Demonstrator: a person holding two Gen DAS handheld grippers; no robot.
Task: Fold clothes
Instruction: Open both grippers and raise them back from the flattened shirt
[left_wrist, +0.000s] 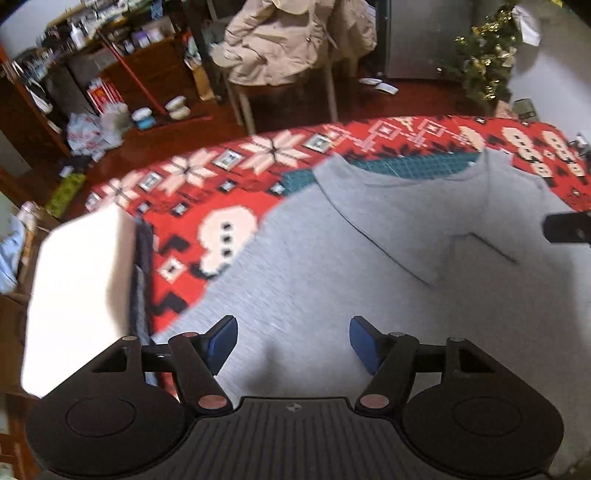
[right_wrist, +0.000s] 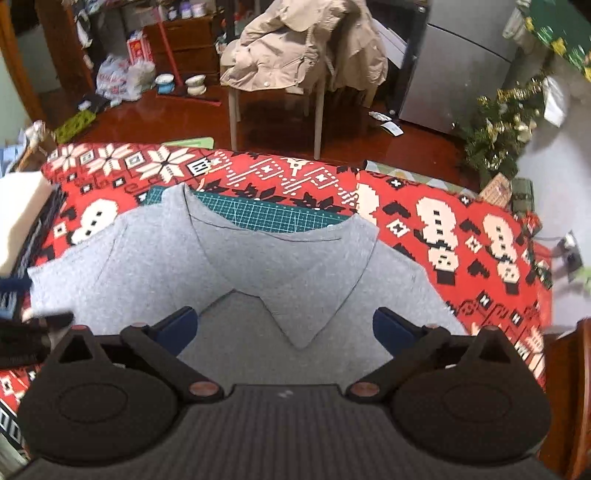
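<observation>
While spread wide, each hand-held gripper, left (left_wrist: 293, 341) and right (right_wrist: 284, 328), above grey sweatshirt (right_wrist: 236, 266).

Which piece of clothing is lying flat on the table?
The grey T-shirt, spread on the red cloth. The beige coat hangs bunched over the chair.

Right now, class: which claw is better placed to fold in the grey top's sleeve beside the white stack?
Left, probably. The left claw hangs open over the grey top nearest the white stack; the right claw sits mid-garment.
</observation>
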